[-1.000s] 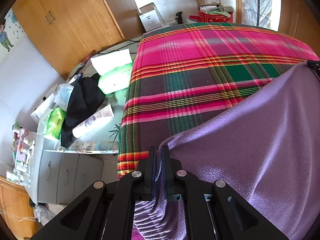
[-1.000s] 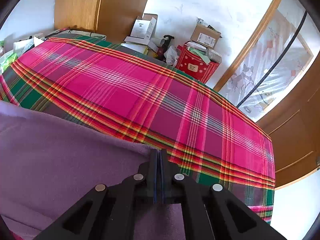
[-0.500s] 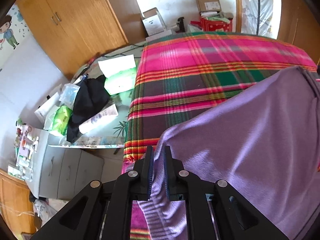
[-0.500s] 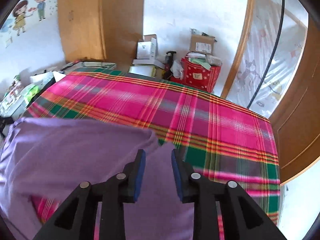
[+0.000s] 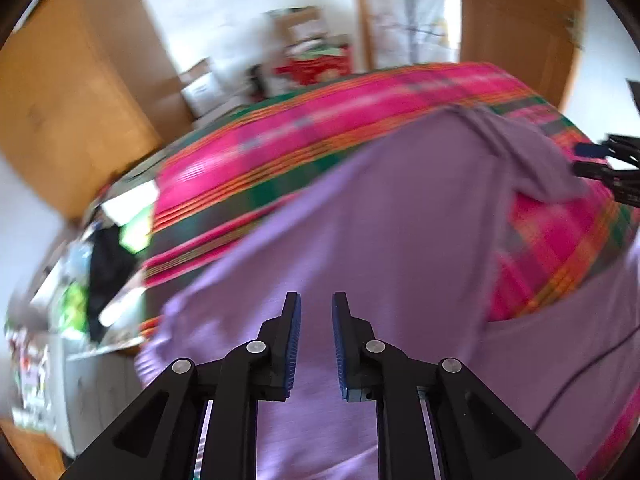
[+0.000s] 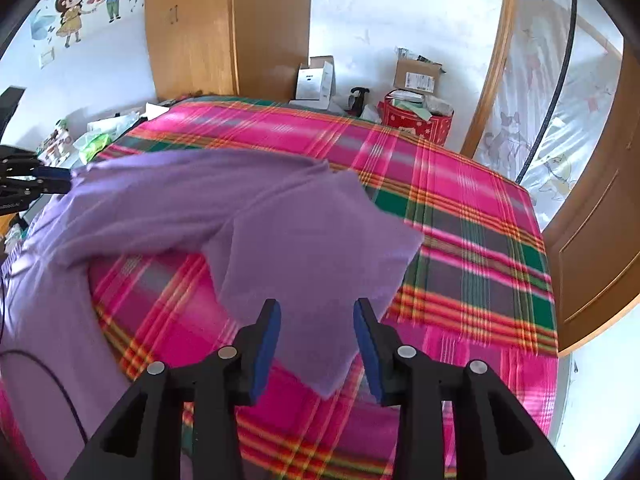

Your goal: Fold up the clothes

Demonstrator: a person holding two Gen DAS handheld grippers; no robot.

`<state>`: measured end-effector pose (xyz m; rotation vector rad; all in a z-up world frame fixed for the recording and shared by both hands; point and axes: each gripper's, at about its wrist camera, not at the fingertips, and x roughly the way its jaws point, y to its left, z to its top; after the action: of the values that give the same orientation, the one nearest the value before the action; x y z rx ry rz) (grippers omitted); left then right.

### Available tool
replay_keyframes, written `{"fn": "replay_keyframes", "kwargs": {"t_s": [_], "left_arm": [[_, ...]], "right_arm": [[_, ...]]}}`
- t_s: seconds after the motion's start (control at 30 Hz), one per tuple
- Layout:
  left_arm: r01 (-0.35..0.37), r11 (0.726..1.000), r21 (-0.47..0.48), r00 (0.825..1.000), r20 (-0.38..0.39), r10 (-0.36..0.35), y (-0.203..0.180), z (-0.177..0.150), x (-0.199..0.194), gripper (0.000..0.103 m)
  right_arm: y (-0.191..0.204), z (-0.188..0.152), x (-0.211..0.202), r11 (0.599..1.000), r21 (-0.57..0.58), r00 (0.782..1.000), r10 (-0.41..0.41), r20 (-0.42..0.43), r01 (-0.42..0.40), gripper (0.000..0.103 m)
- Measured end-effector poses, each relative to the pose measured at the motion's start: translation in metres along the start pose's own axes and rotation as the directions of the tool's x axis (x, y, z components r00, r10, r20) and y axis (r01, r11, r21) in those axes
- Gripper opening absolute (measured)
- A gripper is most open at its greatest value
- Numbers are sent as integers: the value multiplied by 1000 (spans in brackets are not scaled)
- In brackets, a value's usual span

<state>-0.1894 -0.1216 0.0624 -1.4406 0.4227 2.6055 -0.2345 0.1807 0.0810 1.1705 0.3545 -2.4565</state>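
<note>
A purple garment (image 5: 400, 220) lies spread over the pink and green plaid bed cover (image 5: 280, 148). In the left wrist view my left gripper (image 5: 316, 300) hovers over its near part, jaws opening, with nothing pinched between the blue pads. The right gripper (image 5: 600, 164) shows at the right edge, beside a folded-over flap. In the right wrist view my right gripper (image 6: 316, 308) stands over a loose corner of the garment (image 6: 304, 240), jaws opening wide, the cloth lying free below them. The left gripper (image 6: 36, 184) shows at the far left edge of the bed cover (image 6: 460, 208).
A wooden wardrobe (image 6: 224, 28) stands behind the bed. Cardboard boxes (image 6: 416, 74) and a red bin (image 6: 416, 124) sit by the far wall. A cluttered side table (image 5: 92, 264) is left of the bed. A wooden door (image 6: 600, 240) is at the right. A thin black cable (image 5: 580, 380) crosses the garment.
Both grippers went from shut on the purple garment's edge to apart and let it go. The cloth dropped onto the bed and both grippers drew back from it.
</note>
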Motion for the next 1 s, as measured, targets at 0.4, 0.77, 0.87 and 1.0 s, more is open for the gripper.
{"fn": "replay_keyframes", "kwargs": {"t_s": [0.4,0.77,0.87,1.0], "left_arm": [[105,987,122,994,-32,-102,-87,24,35,16],[122,985,118,992,-44,-117,-101,36,48,17],[120,985,121,992,-39,-116,-104,38,48,17],[99,985,145,995,-25,-96,-111,39,45,19]], "right_arm": [[34,-12,25,987,-158,999,-41,-11,38,51],[6,-2,13,998,-51,997,-28,77,32,5],[-22,8,4,996,83,992,-40,117,31,5],[-59,18,-2,975,212,986,-96,139,65,5]]}}
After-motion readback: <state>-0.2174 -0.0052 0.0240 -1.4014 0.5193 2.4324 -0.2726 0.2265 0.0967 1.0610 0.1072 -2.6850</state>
